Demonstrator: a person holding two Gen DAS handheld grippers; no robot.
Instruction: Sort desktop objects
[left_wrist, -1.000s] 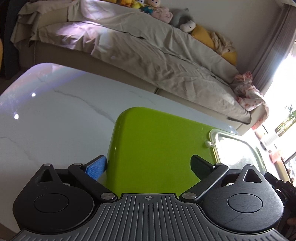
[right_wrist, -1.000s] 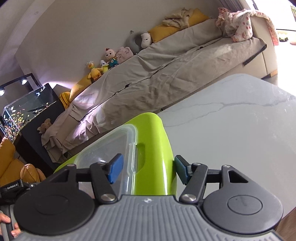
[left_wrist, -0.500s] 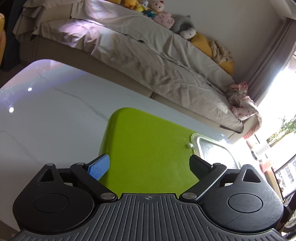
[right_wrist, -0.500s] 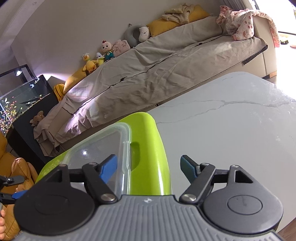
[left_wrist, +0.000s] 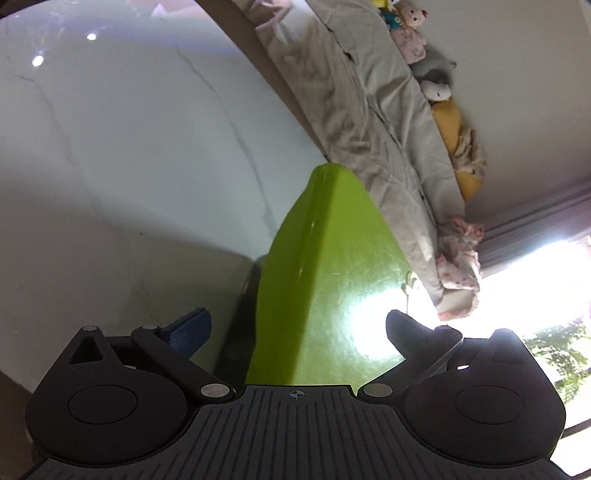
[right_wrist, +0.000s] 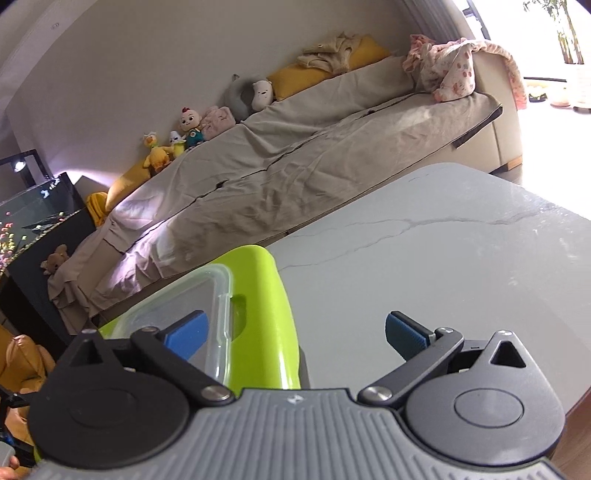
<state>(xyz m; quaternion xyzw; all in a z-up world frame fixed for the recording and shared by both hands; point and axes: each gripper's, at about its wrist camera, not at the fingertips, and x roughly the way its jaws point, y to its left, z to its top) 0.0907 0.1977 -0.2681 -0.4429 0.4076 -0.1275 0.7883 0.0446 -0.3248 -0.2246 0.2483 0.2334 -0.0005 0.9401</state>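
While both grippers stood at the green box (right_wrist: 258, 317), neither had hold of it. The box rested on the white marble-patterned table (right_wrist: 443, 258), near the edge that faced the sofa (right_wrist: 295, 173). A clear lid (right_wrist: 192, 306) with a green rim lay on its top.

The left gripper (left_wrist: 295, 332) had its jaws wide apart, having just been opening. The box's end stood between them, but the blue pad (left_wrist: 188, 328) on one side was clear of the green wall, with a dark gap showing between. The other finger (left_wrist: 406, 328) showed dark against a strong glare on the box, and contact there could not be judged. This view was rolled, so the table ran up the left side and the sofa slanted across the right.

The right gripper (right_wrist: 295, 332) likewise had its jaws wide apart, having just been opening. One blue pad (right_wrist: 188, 332) sat over the clear lid; the other (right_wrist: 406, 336) hung over bare table, well off the box's rounded side. The box's green side wall lay between them, untouched by the outer pad.

Behind the table, the sofa carried a beige cover, a row of soft toys (right_wrist: 184, 133) along its back, yellow cushions (right_wrist: 325, 70) and a pink patterned cloth (right_wrist: 450, 70) at the window end. A glass fish tank (right_wrist: 29, 218) stood at the far left. Part of a hand showed at the lower left corner of the right view.
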